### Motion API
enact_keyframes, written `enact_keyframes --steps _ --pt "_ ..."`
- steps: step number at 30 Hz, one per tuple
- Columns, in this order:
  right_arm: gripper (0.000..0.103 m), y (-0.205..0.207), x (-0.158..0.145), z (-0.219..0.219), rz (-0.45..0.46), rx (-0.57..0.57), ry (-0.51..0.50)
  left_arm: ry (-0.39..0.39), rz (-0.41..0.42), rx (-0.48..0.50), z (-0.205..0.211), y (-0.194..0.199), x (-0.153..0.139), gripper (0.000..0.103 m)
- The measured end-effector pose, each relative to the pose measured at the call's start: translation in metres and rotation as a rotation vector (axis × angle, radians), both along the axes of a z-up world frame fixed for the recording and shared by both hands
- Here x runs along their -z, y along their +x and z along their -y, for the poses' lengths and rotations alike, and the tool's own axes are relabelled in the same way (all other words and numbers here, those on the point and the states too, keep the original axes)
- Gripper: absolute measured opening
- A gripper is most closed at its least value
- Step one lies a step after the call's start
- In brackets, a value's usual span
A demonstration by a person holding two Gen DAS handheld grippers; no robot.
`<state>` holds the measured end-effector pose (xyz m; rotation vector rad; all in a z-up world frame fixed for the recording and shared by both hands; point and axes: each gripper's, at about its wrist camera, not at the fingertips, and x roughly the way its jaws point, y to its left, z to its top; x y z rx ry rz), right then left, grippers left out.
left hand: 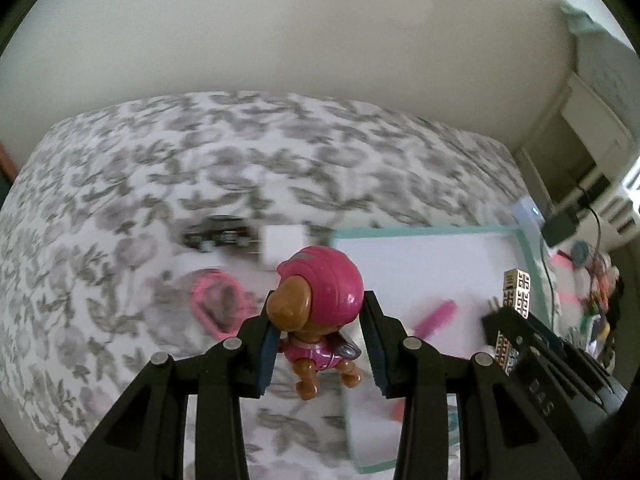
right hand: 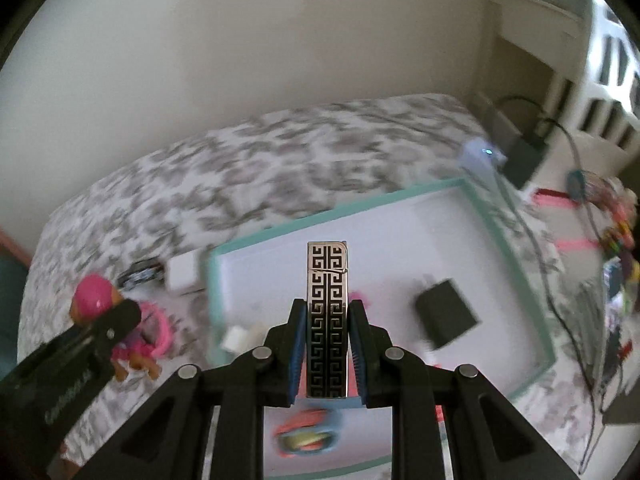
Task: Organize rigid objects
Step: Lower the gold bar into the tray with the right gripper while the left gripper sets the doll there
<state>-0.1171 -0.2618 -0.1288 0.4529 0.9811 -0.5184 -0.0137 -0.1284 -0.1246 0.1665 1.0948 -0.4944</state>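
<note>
Above the patterned bed (left hand: 200,152), both grippers tilted steeply downward, left fingers (left hand: 267,356) pinching a toy pup (left hand: 316,308), right fingers (right hand: 298,344) a patterned lighter (right hand: 327,320).

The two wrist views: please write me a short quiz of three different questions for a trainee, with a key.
1. True or false: the left gripper holds the pink-helmeted brown plastic dog figure.
2. Multiple choice: what is between the fingers of the right gripper? A) the black square charger block B) the slim metal case with a black key pattern C) the pink plastic ring
3. Fill in: the black square charger block lies inside the white tray with a ____ rim.

Key: 1 true; 2 B; 3 teal.
</note>
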Motion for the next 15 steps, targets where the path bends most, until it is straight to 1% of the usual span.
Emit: enact_keyframes --steps 2,4,7,9,11,15 --pt "0.023 -0.008 0.004 0.018 -0.017 0.057 0.007 -0.006 -0.016 0.031 0.018 -0.006 0.003 0.040" --pt "0.023 -0.017 0.009 0.035 -0.021 0.112 0.037 -0.019 -0.030 0.053 0.033 -0.012 0.007 0.040" --pt "0.023 -0.034 0.016 0.060 -0.034 0.215 0.071 -0.035 -0.012 0.109 0.051 -0.024 0.012 0.041" --pt "0.023 -0.041 0.018 0.070 -0.034 0.255 0.081 -0.010 0.000 0.144 0.060 -0.032 0.017 0.041" --pt "0.023 -0.044 0.020 0.075 -0.035 0.266 0.086 -0.002 -0.001 0.166 0.065 -0.036 0.023 0.041" --pt "0.023 -0.041 0.029 0.075 -0.054 0.260 0.103 -0.008 -0.012 0.179 0.064 -0.037 0.030 0.041"
